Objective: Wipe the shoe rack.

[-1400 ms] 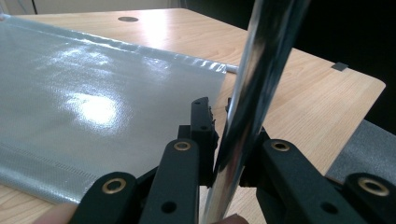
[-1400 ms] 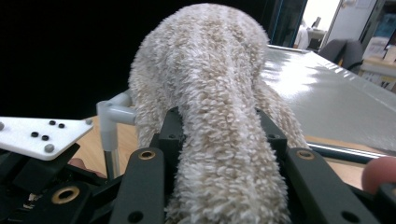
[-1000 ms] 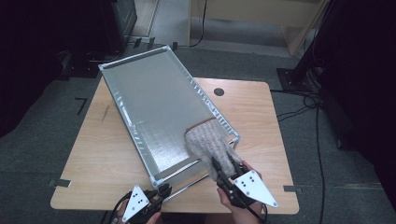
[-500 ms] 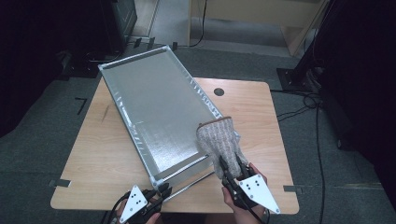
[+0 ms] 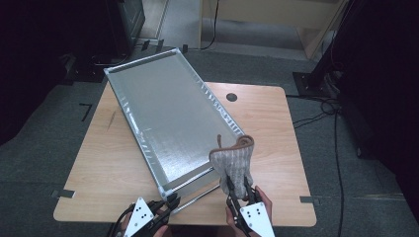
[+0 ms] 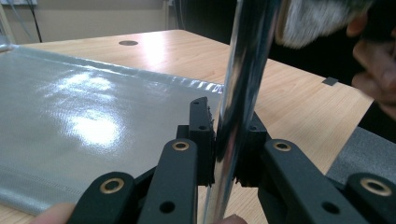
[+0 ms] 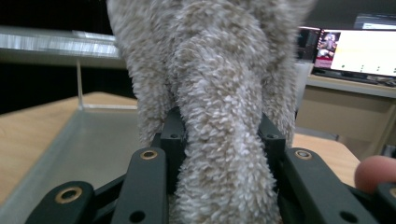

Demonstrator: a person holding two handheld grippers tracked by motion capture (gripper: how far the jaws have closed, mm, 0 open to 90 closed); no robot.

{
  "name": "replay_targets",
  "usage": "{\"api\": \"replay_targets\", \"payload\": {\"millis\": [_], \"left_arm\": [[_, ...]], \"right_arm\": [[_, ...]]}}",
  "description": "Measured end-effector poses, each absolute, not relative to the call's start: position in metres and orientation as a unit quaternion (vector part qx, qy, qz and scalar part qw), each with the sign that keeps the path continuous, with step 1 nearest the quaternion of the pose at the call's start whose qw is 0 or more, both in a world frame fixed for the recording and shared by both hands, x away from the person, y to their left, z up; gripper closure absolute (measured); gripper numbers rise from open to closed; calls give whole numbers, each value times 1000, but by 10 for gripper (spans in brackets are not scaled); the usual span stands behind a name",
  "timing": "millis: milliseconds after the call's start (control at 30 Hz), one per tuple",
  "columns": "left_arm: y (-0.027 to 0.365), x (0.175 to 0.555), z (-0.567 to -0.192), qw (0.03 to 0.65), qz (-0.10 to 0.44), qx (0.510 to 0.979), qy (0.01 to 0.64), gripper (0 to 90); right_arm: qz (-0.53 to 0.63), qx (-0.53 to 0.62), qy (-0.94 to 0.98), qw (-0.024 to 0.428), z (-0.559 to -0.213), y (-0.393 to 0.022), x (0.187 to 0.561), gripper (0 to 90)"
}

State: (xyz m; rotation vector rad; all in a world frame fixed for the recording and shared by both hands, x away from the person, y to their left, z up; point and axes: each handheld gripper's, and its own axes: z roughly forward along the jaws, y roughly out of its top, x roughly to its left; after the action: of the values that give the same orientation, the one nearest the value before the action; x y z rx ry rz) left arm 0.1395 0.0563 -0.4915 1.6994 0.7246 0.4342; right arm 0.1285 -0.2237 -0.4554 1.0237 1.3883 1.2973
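Observation:
A long silver metal tray (image 5: 168,116) lies slantwise across the wooden table (image 5: 267,123). My left gripper (image 5: 170,201) is shut on the tray's near rim by its near corner. In the left gripper view the shiny rim (image 6: 240,93) runs up between the jaws of the left gripper (image 6: 231,140), which press on both its sides. My right gripper (image 5: 237,190) is shut on a grey fuzzy cloth (image 5: 232,160) that stands bunched just right of the tray's near right corner, its top edge curled over. The cloth (image 7: 219,93) is pinched in the right gripper (image 7: 222,140).
A round cable hole (image 5: 231,97) sits in the table's far right part. Bare wood lies right of the tray and along its left side. A lit monitor (image 7: 355,51) stands beyond the table. Dark carpet and cables surround it.
The right gripper has drawn the cloth off the tray's near right corner, rightward and down to the table beside it; the cloth now stands bunched. The left gripper has kept still on the rim.

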Motion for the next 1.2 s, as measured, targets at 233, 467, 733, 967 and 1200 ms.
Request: {"api": "replay_targets", "payload": {"millis": [233, 467, 733, 967, 1200], "left_arm": [[58, 141, -491, 584, 183, 728, 310, 805], [58, 141, -491, 585, 181, 729, 306, 805], [58, 141, -491, 585, 180, 729, 307, 804], [61, 139, -487, 602, 168, 723, 296, 750], [64, 137, -483, 604, 169, 723, 289, 793]], "right_arm": [[480, 464, 615, 419, -488, -215, 140, 655], [410, 532, 663, 330, -516, -223, 164, 658], [373, 531, 692, 317, -511, -241, 182, 579], [363, 515, 726, 277, -513, -242, 192, 355], [357, 524, 734, 244, -517, -245, 197, 377]]}}
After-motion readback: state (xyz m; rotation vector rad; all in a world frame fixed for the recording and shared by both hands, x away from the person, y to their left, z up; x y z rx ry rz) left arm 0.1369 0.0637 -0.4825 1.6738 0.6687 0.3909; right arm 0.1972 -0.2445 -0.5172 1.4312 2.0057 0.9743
